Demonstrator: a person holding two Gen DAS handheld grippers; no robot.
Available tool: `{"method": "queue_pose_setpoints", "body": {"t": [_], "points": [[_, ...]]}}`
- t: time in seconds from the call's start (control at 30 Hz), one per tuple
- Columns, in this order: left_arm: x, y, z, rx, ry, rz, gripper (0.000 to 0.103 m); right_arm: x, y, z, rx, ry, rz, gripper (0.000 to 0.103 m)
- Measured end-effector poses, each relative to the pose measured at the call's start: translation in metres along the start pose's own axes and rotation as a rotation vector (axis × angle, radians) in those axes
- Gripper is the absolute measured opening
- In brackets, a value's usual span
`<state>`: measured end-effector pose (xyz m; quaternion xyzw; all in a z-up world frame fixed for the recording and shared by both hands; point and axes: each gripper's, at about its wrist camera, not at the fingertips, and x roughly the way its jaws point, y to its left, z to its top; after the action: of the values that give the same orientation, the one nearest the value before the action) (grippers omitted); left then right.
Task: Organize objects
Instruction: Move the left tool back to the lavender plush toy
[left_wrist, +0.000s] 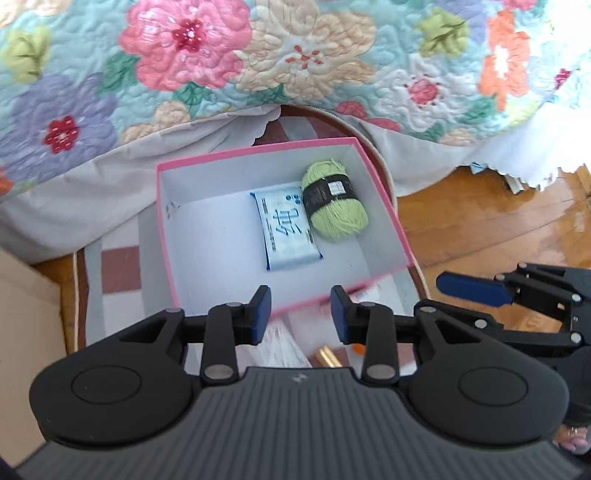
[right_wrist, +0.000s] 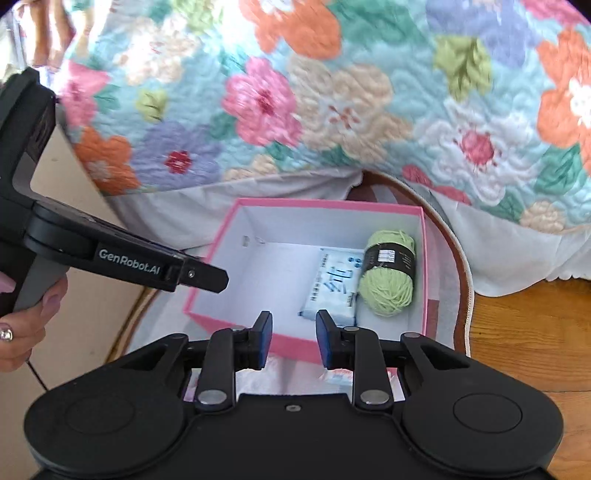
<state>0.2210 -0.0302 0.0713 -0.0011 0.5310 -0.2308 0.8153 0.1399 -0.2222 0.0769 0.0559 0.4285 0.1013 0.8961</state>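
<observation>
Resting against the right wall of the pink box (left_wrist: 384, 206), beside a blue tissue packet (left_wrist: 288, 227), a green yarn skein (left_wrist: 334, 201) is judged light and soft, best pinched across its black paper band. Both the left gripper (left_wrist: 301, 314) and right gripper (right_wrist: 293, 341) are seen partly open, with nothing held. Items below the box's near edge are blurred and largely hidden by the fingers.

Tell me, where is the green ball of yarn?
In both wrist views the green yarn ball lies inside the pink box, in its far right corner, right beside the blue-and-white tissue pack.
</observation>
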Motion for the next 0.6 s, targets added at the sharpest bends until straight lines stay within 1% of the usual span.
{"method": "queue_pose_setpoints", "body": {"t": [0.07, 0.13, 0.2, 0.3, 0.33, 0.43, 0.53, 0.6], "points": [[-0.02, -0.002, -0.01, 0.012, -0.017, 0.002, 0.041, -0.017, 0.008, -0.005, -0.018, -0.012, 0.011, 0.043], [-0.037, -0.005, -0.021, 0.025, -0.036, 0.012, 0.043, -0.028, 0.015, -0.009, -0.033, -0.017, 0.025, 0.045], [-0.048, -0.008, -0.032, 0.037, -0.051, 0.025, 0.048, -0.041, 0.02, -0.017, -0.042, -0.022, 0.047, 0.046], [-0.059, -0.01, -0.049, 0.021, -0.054, 0.032, 0.05, -0.052, 0.027, -0.03, -0.046, -0.019, 0.074, 0.048], [-0.063, -0.012, -0.055, 0.02, -0.055, 0.048, 0.05, -0.056, 0.029, -0.034, -0.044, -0.012, 0.076, 0.049], [-0.082, -0.017, -0.074, 0.054, -0.08, 0.05, 0.052, -0.065, 0.039, -0.05, -0.042, 0.032, 0.083, 0.053], [-0.1, -0.016, -0.091, 0.058, -0.099, 0.023, 0.058, -0.069, 0.051, -0.066, -0.057, 0.065, 0.109, 0.055], [-0.106, -0.013, -0.103, 0.056, -0.108, 0.025, 0.063, -0.069, 0.059, -0.079, -0.069, 0.079, 0.131, 0.057]]}}
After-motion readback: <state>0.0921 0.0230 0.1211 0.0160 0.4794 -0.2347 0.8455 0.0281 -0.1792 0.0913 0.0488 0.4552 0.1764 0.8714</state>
